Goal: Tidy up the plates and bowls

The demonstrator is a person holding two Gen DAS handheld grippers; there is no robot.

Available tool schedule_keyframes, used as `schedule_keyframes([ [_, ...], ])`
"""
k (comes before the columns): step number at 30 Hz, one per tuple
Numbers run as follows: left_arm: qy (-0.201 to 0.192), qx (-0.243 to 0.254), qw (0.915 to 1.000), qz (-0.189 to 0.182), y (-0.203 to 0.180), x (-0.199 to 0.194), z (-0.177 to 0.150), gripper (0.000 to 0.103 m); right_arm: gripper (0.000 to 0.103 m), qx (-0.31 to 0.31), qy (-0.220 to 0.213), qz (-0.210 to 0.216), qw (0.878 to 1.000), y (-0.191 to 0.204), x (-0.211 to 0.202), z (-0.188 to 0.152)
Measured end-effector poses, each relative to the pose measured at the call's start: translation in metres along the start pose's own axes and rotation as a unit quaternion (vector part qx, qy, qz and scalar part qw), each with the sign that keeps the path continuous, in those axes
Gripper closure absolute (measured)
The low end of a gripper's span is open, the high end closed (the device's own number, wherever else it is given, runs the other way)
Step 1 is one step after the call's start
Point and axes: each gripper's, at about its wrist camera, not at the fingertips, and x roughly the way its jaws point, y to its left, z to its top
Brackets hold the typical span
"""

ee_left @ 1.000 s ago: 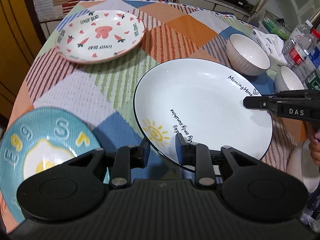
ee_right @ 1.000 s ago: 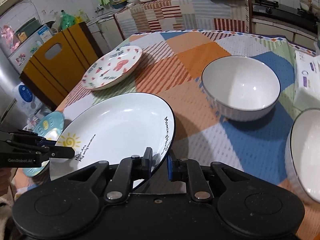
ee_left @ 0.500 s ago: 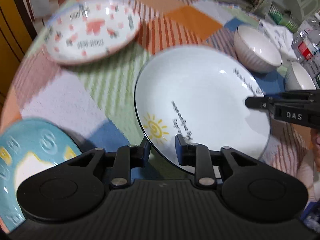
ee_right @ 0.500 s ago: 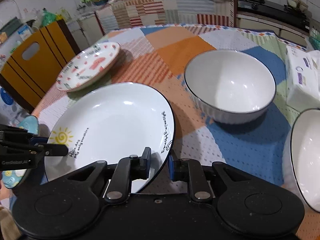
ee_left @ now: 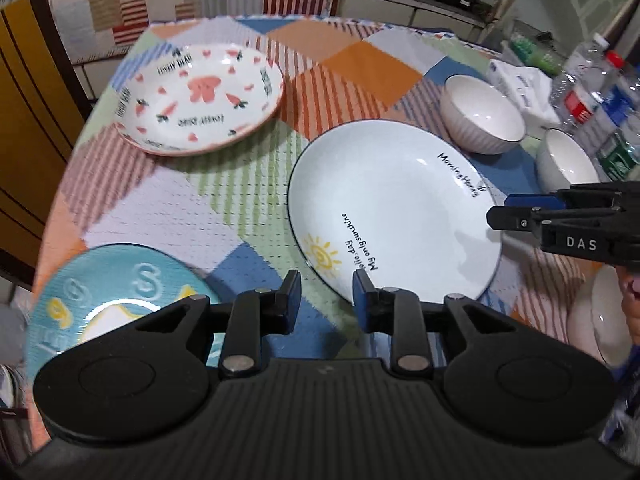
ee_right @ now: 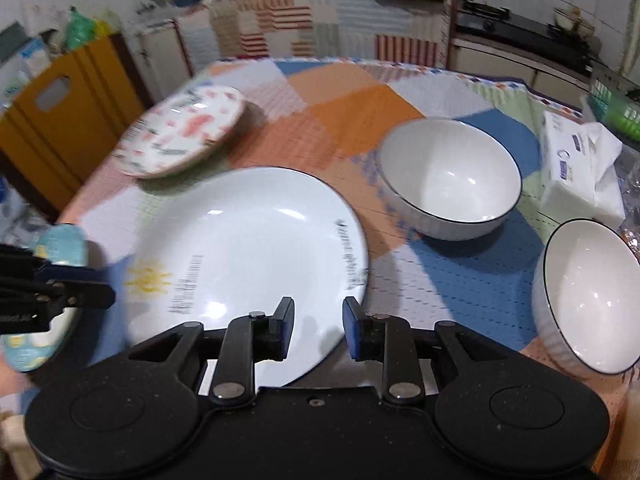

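- Sunshine plate [ee_left: 394, 224] lies flat mid-frame on the quilted worktop [ee_left: 168, 208], free of both tongs.
- Left tongs [ee_left: 326, 296] and right tongs [ee_right: 318, 328] gape at opposite rims, apparently for a two-sided lift.

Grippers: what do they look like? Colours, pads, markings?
Both the left gripper and right gripper are matte black: ribbed body, two round discs, silver pivot pins. Fingertips carry blue pads. White "DAS" lettering marks the right one's side.
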Motion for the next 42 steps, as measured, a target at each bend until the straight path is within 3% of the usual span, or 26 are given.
schedule_keyframes([
  [6,-0.001,0.029,0.9995,0.008,0.022,-0.049,-0.011,0.068,0.065,-0.042,-0.017,0.034,0.998,0.036,-0.037,0.0],
  [8,-0.001,0.043,0.9989,0.018,0.032,-0.064,-0.017,0.058,0.064,-0.056,-0.022,0.044,0.997,0.048,-0.048,0.001],
  [12,-0.01,0.07,0.9966,0.042,0.054,-0.092,-0.029,0.049,0.059,-0.088,-0.029,0.066,0.993,0.077,-0.067,0.004],
  [19,-0.021,0.058,0.9972,0.042,0.101,-0.12,-0.047,0.031,0.05,-0.158,-0.043,0.091,0.982,0.127,-0.084,0.007],
  [25,-0.016,0.051,0.9972,0.053,0.141,-0.113,-0.062,0.028,0.042,-0.212,-0.075,0.114,0.968,0.166,-0.079,-0.004],
  [31,0.016,0.013,0.9995,0.025,0.178,-0.087,-0.07,0.032,0.041,-0.23,-0.12,0.156,0.953,0.185,-0.05,-0.02],
  [39,0.05,0.014,0.9986,-0.003,0.188,-0.055,-0.069,0.035,0.041,-0.137,-0.072,0.162,0.975,0.18,0.004,-0.027],
  [42,0.065,0.031,0.9974,0.007,0.188,-0.046,-0.069,0.039,0.041,-0.09,-0.037,0.17,0.981,0.174,0.024,-0.034],
])
